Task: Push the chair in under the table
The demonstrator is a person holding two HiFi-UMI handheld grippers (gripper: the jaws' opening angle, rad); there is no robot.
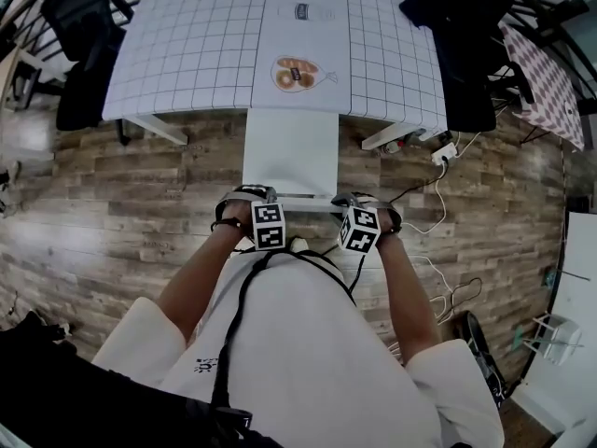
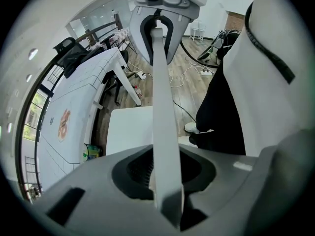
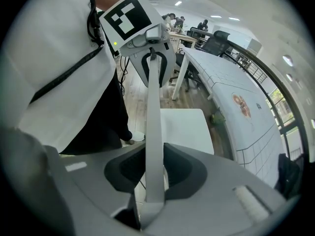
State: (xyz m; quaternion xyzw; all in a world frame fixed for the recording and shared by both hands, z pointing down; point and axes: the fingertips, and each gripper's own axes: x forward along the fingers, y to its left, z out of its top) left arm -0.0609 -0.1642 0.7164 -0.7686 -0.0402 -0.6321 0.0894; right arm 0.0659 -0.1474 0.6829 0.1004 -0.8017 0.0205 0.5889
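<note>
- Held the chair by its back rail (image 1: 308,203). Clamped the left gripper (image 1: 250,195) narrowly on the rail's left end and the right gripper (image 1: 366,200) narrowly on its right end, with the thin rail pinched between each pair of jaws.
- Found the chair seat (image 1: 290,152) straight ahead of both grippers, toward the table (image 1: 205,45), its front edge just reaching the table's near edge and most of it out over the floor.
- Read the rail's long axis as crosswise, parallel to the table edge. Judged the push as square to it, away from the body, with neither hand nearer.
- Took the gap between the table legs (image 1: 390,136) as the slot for the seat, which looked roughly centred from above.
- Could not see the chair legs, hidden beneath the seat and torso.
- Could not tell whether the seat front was already under the tabletop.
- Lost the table's far side off the top of the head view.
</note>
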